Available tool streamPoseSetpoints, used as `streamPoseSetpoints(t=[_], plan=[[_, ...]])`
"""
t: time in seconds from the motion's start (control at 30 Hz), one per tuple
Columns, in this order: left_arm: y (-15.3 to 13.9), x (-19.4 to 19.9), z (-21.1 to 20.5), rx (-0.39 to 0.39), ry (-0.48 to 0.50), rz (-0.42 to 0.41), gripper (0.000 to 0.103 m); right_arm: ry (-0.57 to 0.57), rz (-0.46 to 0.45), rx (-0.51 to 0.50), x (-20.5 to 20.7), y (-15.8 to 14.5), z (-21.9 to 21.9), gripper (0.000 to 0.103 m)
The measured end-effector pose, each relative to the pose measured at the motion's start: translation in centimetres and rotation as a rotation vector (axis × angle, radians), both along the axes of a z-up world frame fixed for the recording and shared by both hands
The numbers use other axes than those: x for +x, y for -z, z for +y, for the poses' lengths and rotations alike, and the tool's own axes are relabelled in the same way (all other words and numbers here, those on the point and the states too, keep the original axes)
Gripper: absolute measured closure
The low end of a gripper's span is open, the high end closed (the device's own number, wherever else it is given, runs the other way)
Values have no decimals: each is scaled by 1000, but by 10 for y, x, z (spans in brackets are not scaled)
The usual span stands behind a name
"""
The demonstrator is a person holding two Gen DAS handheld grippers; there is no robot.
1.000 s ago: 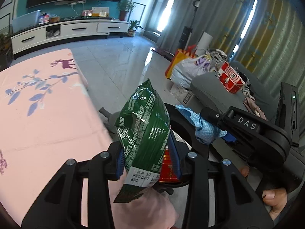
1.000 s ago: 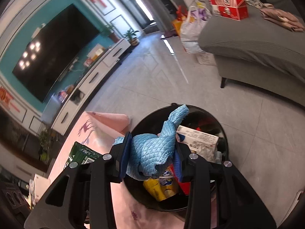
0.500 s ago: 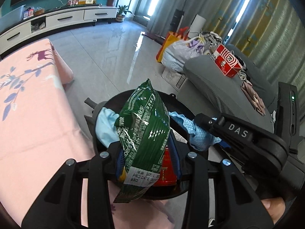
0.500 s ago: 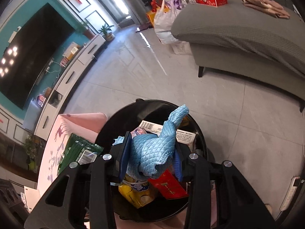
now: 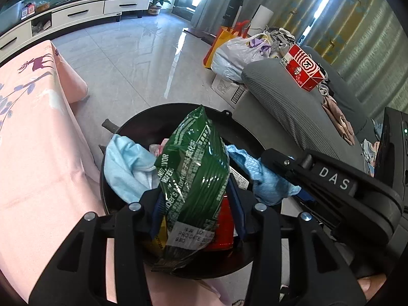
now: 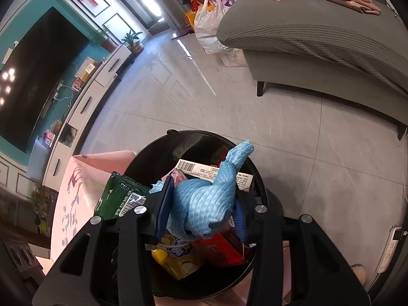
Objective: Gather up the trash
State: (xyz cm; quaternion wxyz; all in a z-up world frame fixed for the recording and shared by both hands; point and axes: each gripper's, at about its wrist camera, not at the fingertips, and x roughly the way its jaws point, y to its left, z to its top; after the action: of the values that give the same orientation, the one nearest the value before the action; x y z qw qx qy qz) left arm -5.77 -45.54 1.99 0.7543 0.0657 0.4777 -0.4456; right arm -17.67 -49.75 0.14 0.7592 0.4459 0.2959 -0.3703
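A black round trash bin [image 5: 158, 109] stands on the floor beside the table, and both grippers hang over its mouth. My left gripper [image 5: 196, 199] has a green snack wrapper [image 5: 193, 178] upright between its pads; the jaws are opening, and the wrapper still sits against them. My right gripper [image 6: 202, 204] holds a crumpled blue cloth [image 6: 211, 193]; its jaws are opening too, with the cloth still between the pads. Inside the bin [image 6: 204, 134] lie a white barcoded box [image 6: 204, 170], a yellow packet [image 6: 173, 260] and a red box [image 6: 221, 250]. A pale blue cloth [image 5: 125, 168] drapes over the bin's left side.
A table with a pink printed cloth [image 5: 33, 153] borders the bin on the left. A grey sofa [image 5: 293, 112] with a red carton [image 5: 303, 68] lies to the right, plastic bags [image 5: 237, 53] behind it. A white TV cabinet [image 5: 76, 12] lines the far wall across the tiled floor.
Both grippers have sunk toward the bin, which now fills more of each view. The pads of each gripper stand slightly wider apart around the wrapper and the cloth.
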Motion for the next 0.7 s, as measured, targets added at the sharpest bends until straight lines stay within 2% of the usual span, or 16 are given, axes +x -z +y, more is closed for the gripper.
streamPoseSetpoints(t=[0.07, 0.17, 0.23, 0.4, 0.57, 0.7], plan=[[-1, -1, 0, 2, 2, 0, 48, 2, -6, -5, 0, -2, 0, 57], [-6, -2, 3, -10, 14, 15, 42, -7, 5, -30, -1, -7, 3, 47], [-11, -3, 8, -12, 4, -7, 27, -10, 6, -55, -2, -13, 5, 43], [-31, 0, 33, -57, -34, -46, 12, -17, 3, -123, -5, -27, 11, 31], [-53, -1, 58, -91, -70, -83, 4, -34, 9, -162, -4, -36, 19, 20], [-68, -7, 71, -107, -61, -98, 3, -82, 40, -185, -5, -45, 28, 9]])
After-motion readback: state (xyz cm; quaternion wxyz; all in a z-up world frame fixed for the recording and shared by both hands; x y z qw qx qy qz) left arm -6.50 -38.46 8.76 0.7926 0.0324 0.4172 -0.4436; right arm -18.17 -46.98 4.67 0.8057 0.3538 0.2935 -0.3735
